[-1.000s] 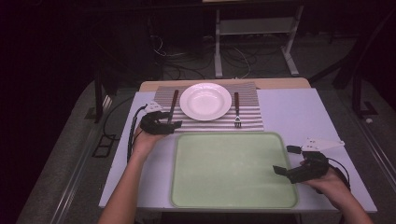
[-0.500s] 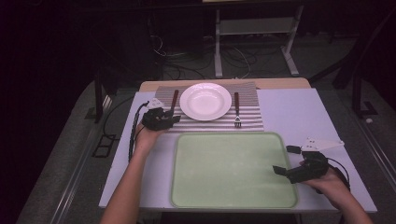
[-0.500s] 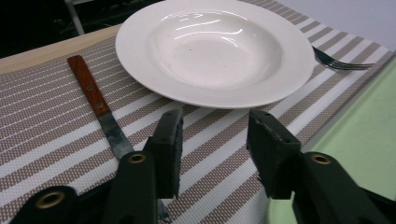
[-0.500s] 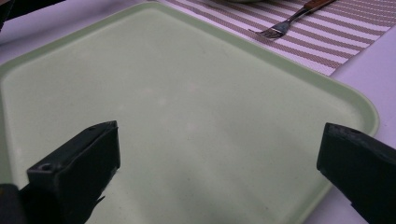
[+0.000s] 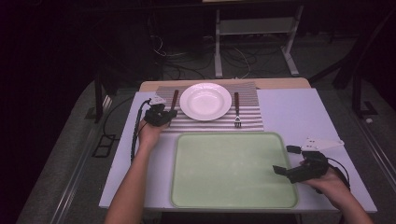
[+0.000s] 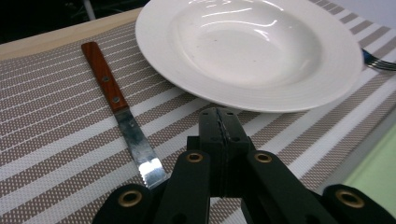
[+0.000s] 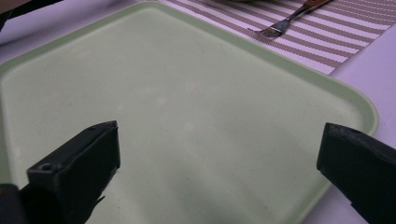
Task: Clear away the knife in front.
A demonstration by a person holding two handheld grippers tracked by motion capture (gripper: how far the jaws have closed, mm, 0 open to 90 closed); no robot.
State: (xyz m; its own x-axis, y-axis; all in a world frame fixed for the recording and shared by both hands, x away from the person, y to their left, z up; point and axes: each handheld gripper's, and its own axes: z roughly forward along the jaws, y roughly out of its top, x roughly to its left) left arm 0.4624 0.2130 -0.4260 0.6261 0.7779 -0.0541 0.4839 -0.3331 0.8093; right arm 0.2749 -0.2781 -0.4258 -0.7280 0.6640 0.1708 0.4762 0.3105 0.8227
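Observation:
My left gripper point(image 5: 169, 115) point(image 6: 223, 122) rests on the striped placemat point(image 5: 210, 124) point(image 6: 56, 140), just right of a wooden-handled knife point(image 5: 173, 100) point(image 6: 119, 105). Its jaws have just been closing and now meet with nothing between them. A white plate point(image 5: 205, 100) point(image 6: 247, 46) lies just beyond its tips, and a fork point(image 5: 237, 110) point(image 6: 379, 61) point(image 7: 280, 25) lies on the plate's other side. My right gripper point(image 5: 286, 160) point(image 7: 219, 140) stands open over the right end of the green tray point(image 5: 233, 170) point(image 7: 187, 93), holding nothing.
The tray is bare and takes up the near middle of the white table top point(image 5: 289, 112). The placemat sits behind it along the far edge. Beyond the table are cables and a metal stand point(image 5: 254, 42) on a dark floor.
The left hand has slid forward and to the right onto the placemat, beside the knife, and its jaws have gone from open to shut. The right hand has stayed in place.

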